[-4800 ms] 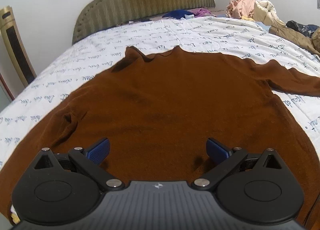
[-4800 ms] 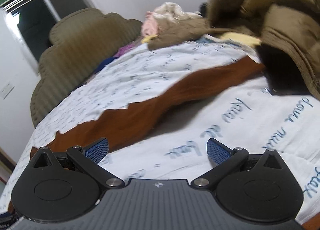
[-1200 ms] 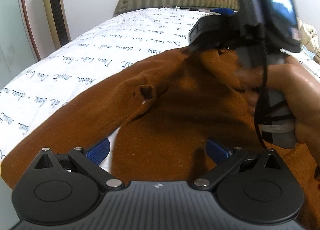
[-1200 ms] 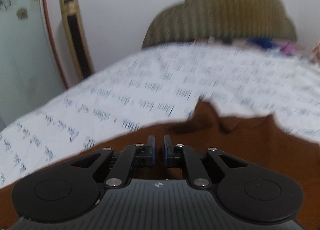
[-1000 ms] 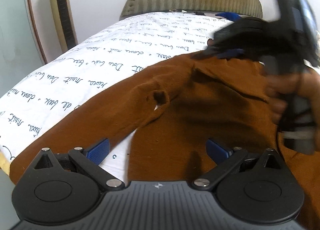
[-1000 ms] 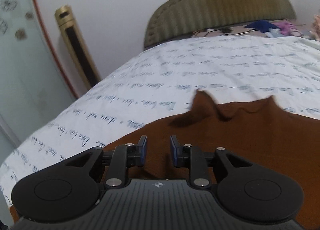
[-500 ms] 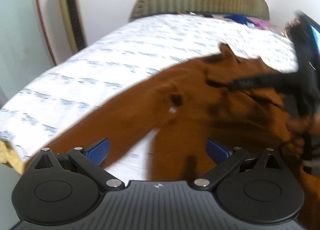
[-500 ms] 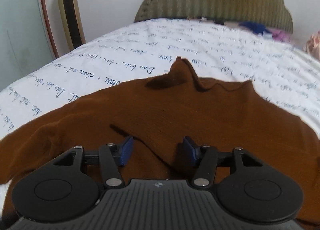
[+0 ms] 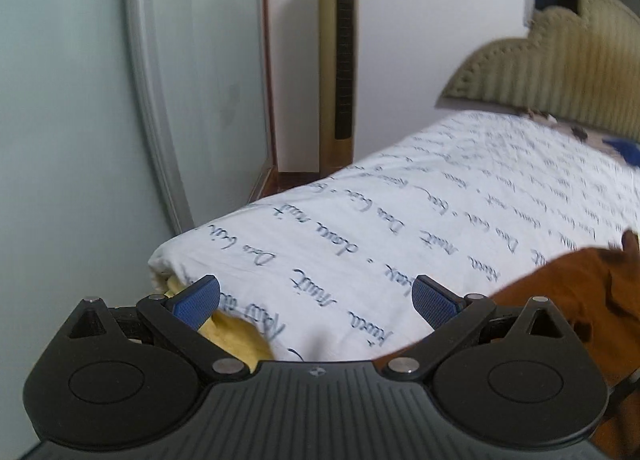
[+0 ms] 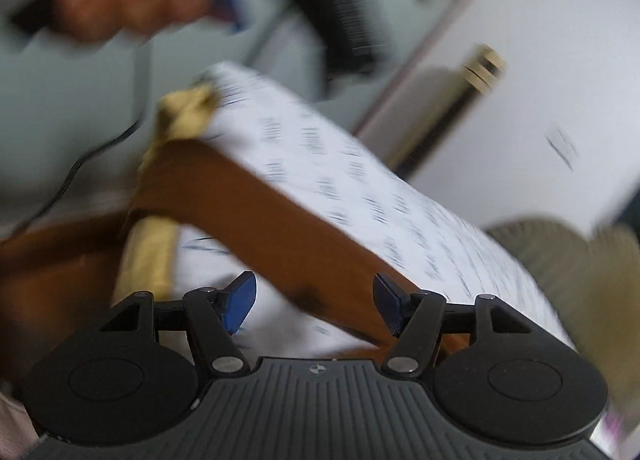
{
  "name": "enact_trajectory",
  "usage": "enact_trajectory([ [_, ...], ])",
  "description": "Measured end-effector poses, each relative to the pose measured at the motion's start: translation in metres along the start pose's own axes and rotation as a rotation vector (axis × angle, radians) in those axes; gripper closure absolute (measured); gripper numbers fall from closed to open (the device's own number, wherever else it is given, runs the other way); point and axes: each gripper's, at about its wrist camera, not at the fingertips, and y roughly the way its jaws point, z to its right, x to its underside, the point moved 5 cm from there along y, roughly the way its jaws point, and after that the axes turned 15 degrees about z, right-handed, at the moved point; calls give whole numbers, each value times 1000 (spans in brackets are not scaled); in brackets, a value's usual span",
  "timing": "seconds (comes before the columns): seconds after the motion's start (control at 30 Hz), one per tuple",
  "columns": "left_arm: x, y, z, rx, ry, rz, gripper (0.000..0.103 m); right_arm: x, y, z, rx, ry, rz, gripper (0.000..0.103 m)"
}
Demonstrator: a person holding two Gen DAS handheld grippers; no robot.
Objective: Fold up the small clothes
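- Both tools apart, empty: left tool [image 9: 315, 296], right tool [image 10: 315, 300], jaws just opening.
- We're mid sleeve-fold; next, grab sweater sleeve [image 10: 280, 220] at bed [image 9: 440, 220] corner.

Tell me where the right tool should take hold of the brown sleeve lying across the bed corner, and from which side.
Grip the brown sleeve near its end, where it drapes over the bed edge. There the cloth hangs free, so a pad can slip under it. Come from off the bed, open right tool straddling the sleeve's width.
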Motion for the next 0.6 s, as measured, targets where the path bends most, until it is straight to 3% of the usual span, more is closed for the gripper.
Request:
enact_trajectory([
  [0.17, -7, -3, -7, -7, -16, 23, 0, -11, 19, -37, 1, -211, 43, 40],
  [0.27, -10, -7, -9, 6, -41, 30, 0, -25, 31, -50, 27, -245, 98, 45],
  [0.37, -13, -12, -14, 14, -60, 40, 0, -33, 46, -66, 39, -353, 155, 53],
  [0.43, -17, -15, -18, 5, -71, 56, 0, -39, 47, -76, 26, -401, 188, 66],
  [0.47, -20, -18, -22, -2, -81, 69, 0, -44, 47, -76, 9, -380, 195, 72],
  [0.53, -24, -19, -30, -18, -106, 84, 0, -52, 48, -69, -15, -290, 181, 97],
  [0.6, -27, -21, -37, -31, -148, 92, 0, -62, 47, -49, -36, -108, 163, 97],
])
